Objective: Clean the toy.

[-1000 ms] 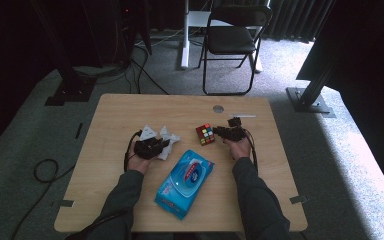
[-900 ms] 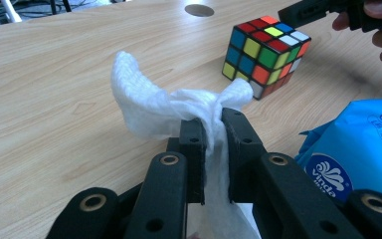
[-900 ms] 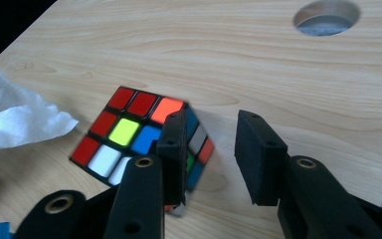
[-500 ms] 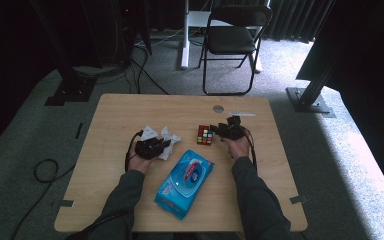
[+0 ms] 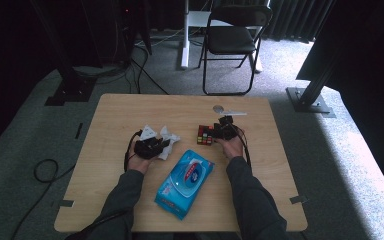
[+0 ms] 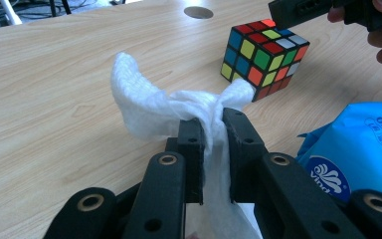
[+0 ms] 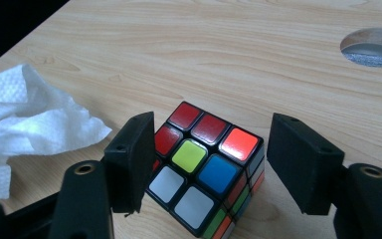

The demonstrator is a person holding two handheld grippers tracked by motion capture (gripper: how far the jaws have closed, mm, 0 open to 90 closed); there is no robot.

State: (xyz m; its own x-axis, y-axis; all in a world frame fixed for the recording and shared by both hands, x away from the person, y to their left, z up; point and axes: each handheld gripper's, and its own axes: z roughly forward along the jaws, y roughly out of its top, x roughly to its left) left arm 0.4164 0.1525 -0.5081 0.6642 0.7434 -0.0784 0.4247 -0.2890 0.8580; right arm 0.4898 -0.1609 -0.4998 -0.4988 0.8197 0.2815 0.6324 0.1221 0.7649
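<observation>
Looking down from the high view, the left gripper sits at the table's middle left with a crumpled white paper wipe pinched in it, while the right gripper is at a multicoloured plastic puzzle cube resting on the wood. Between the forearms lies a blue plastic pack of wet wipes, its lid flap closed, so its contents stay hidden.

From the left gripper view, the jaws are clamped together on the wipe, which bunches upward between them; the cube stands beyond, apart from it.

From the right gripper view, the jaws have just been opening and stand apart on either side of the cube, neither pad pressing it. The left pad is very near one face, so a careless withdrawal could probably nudge or roll the cube.
</observation>
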